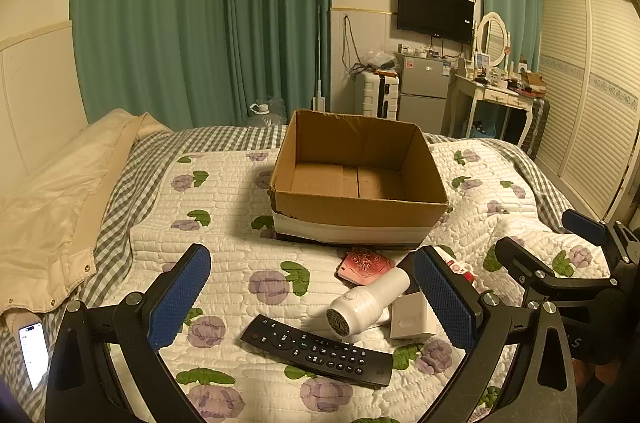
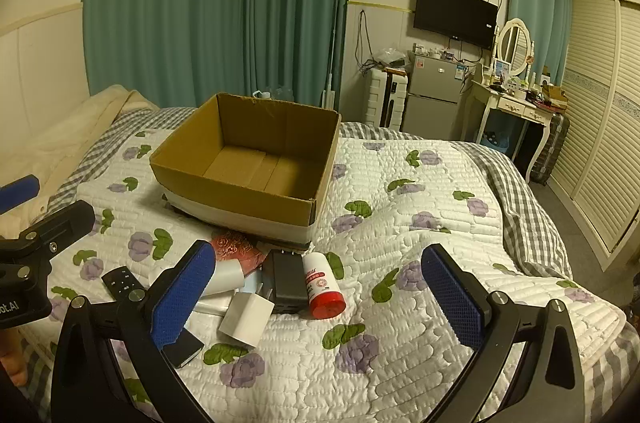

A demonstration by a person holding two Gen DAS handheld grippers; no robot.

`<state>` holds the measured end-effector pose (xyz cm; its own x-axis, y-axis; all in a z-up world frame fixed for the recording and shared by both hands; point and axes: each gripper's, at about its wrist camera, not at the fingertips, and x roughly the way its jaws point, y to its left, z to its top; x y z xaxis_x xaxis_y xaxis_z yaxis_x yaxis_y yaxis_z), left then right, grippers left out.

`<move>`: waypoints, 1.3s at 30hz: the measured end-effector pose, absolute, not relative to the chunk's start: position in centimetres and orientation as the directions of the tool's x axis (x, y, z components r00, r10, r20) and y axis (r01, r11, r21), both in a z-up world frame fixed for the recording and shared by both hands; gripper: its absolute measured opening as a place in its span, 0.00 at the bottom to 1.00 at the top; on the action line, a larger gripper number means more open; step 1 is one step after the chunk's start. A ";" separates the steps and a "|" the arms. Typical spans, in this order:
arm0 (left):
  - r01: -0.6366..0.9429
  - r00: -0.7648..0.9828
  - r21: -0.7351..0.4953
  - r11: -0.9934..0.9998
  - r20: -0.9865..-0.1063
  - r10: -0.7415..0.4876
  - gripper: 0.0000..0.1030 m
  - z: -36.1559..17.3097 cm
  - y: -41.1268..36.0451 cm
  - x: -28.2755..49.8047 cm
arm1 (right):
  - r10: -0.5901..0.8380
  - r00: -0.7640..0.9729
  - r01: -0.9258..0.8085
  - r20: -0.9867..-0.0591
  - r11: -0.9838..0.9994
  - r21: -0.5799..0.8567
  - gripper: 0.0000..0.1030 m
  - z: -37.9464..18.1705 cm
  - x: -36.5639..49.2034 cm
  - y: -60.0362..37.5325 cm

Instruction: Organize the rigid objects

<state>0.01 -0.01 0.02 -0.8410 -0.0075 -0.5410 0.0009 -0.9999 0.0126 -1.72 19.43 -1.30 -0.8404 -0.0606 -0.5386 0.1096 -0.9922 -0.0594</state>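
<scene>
An open, empty cardboard box stands on the quilted bed. In front of it lie a black remote, a white cylinder, a small white box, a red patterned case, a black adapter and a red-capped white bottle. My left gripper is open and empty above the remote and cylinder. My right gripper is open and empty above the bottle and adapter.
A cream duvet lies on the bed's left side, with a lit phone below it. Beyond the bed stand a suitcase, small fridge and dressing table. Wardrobe doors line the right.
</scene>
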 end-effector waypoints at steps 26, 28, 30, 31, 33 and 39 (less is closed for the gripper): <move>-0.003 -0.841 0.016 -1.000 -0.541 -0.006 1.00 0.0 0.4 0.2 | -0.059 -0.835 0.112 -0.547 -0.992 -0.064 1.00 -1.7 -1.7 19.2; -0.003 -0.841 0.016 -1.000 -0.541 -0.006 1.00 0.0 0.4 0.3 | -0.059 -0.834 0.112 -0.548 -0.992 -0.064 1.00 -1.7 -1.7 19.2; -0.003 -0.841 0.015 -1.000 -0.541 -0.006 1.00 0.0 0.4 0.3 | -0.059 -0.834 0.112 -0.548 -0.992 -0.064 1.00 -1.7 -1.7 19.2; -0.003 -0.841 0.016 -1.000 -0.541 -0.006 1.00 0.0 0.4 0.3 | -0.059 -0.834 0.112 -0.549 -0.992 -0.063 1.00 -1.8 -1.7 19.2; -0.003 -0.841 0.016 -1.000 -0.541 -0.006 1.00 0.0 0.4 0.3 | -0.059 -0.834 0.113 -0.549 -0.992 -0.064 1.00 -1.9 -1.6 19.2; -0.003 -0.841 0.016 -1.000 -0.541 -0.006 1.00 0.0 0.4 0.3 | -0.060 -0.833 0.115 -0.551 -0.991 -0.065 1.00 -2.0 -1.6 19.2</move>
<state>0.25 0.37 -0.03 -0.8411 -0.0065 -0.5409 -0.0029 -0.9999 0.0164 -1.64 19.19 -2.00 -0.8326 -0.0601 -0.5507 0.1146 -0.9913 -0.0651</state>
